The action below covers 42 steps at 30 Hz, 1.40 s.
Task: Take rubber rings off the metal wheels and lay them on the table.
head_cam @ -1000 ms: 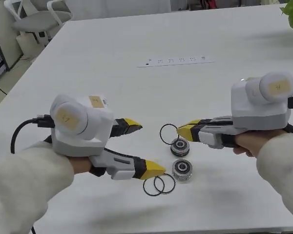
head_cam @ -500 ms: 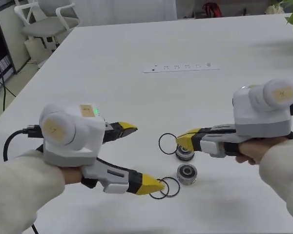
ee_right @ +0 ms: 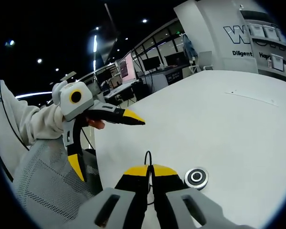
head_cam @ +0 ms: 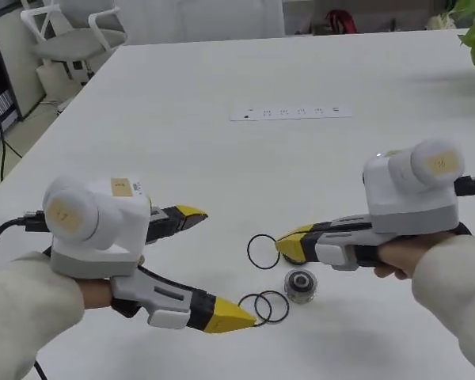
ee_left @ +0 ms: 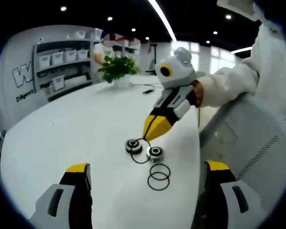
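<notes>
Left gripper (head_cam: 210, 265): jaws spread wide, nothing between them. Just beyond its lower jaw tip lie two loose rings (head_cam: 266, 307) — thin, black, overlapping, flat on the table (head_cam: 222, 142). Beside them lies a wheel (head_cam: 301, 283), bright metal with a dark centre. A second wheel (ee_left: 133, 146) sits next to it, near the tips of the right gripper (head_cam: 285, 244). That gripper's jaws are together, clamped on a third ring (head_cam: 262, 252) — a thin black loop projecting ahead of the tips.
</notes>
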{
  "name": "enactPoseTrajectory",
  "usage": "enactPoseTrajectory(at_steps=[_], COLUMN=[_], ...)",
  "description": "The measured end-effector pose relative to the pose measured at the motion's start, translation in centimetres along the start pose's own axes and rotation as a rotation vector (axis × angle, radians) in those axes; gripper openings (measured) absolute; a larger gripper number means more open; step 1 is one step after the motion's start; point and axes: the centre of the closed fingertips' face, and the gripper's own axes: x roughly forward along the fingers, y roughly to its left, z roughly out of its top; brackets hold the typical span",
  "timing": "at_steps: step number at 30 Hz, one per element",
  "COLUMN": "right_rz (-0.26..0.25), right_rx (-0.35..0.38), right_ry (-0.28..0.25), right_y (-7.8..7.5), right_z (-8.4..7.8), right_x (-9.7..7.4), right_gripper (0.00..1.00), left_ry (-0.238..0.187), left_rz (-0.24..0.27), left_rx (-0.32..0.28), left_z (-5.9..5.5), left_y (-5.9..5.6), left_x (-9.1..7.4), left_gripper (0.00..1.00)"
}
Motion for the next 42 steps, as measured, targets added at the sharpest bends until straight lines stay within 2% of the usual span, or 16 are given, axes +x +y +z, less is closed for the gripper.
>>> enactPoseTrajectory(at_steps=[12, 26, 36, 42], right_rz=[0.040, 0.079, 0.085, 0.070], right_rx=[-0.003, 0.022, 0.047, 0.049], right_ry=[0.088, 0.173, 0.210, 0.234], right_y=[1.2, 1.8, 1.7, 1.4], right_z=[-2.0, -4.1, -5.2, -5.8], right_x=[0.7, 1.3, 1.7, 1.8], right_gripper=[0.00, 0.00, 0.00, 0.00], left_ry=[0.029, 0.020, 0.040, 0.059], left_rz=[-0.012, -0.029, -0.046, -0.064], left_rx=[-0.028, -0.031, -0.027, -0.026], left_z=[-1.6, -1.6, -2.0, -2.4], left_y=[0.0, -0.5, -0.9, -1.3], left_x=[0.0, 0.1, 0.3, 0.5], left_gripper=[1.00, 1.00, 1.00, 1.00])
